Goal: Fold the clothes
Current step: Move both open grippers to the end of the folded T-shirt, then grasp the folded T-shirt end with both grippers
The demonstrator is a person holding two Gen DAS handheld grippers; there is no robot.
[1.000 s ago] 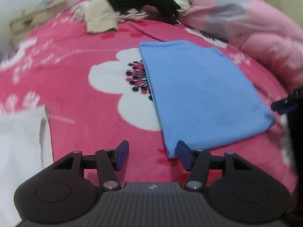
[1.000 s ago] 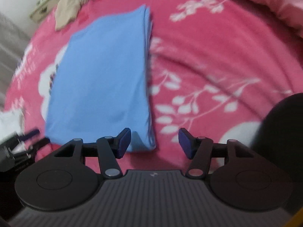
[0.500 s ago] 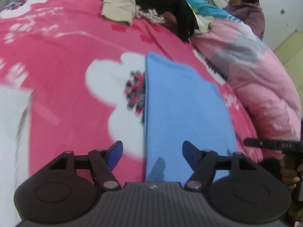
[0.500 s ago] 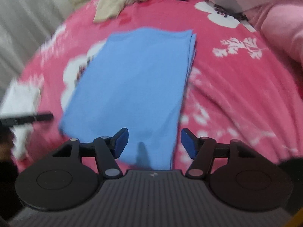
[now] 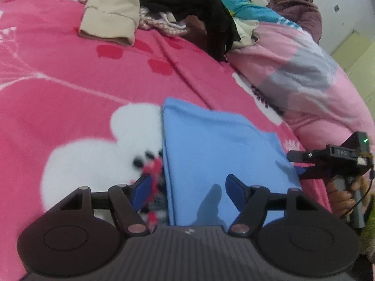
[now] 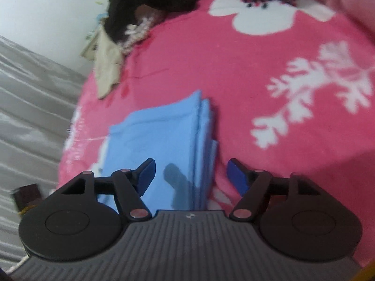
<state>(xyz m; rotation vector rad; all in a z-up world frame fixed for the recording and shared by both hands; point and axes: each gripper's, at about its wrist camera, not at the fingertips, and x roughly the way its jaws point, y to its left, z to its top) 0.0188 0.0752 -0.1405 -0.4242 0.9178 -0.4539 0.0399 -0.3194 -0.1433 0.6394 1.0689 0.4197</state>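
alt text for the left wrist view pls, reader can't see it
A folded blue cloth lies flat on a pink floral bedspread, its near left edge between the open, empty fingers of the left hand-held gripper. The right hand-held gripper sits at the cloth's right edge, with a pile of unfolded clothes at the far end of the bed.

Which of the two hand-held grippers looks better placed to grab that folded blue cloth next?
Probably the right hand-held gripper: its jaws are opening astride the blue cloth's layered edge. The left hand-held gripper is open over the other, smoother edge, so it looks almost as well placed. Neither touches the cloth.
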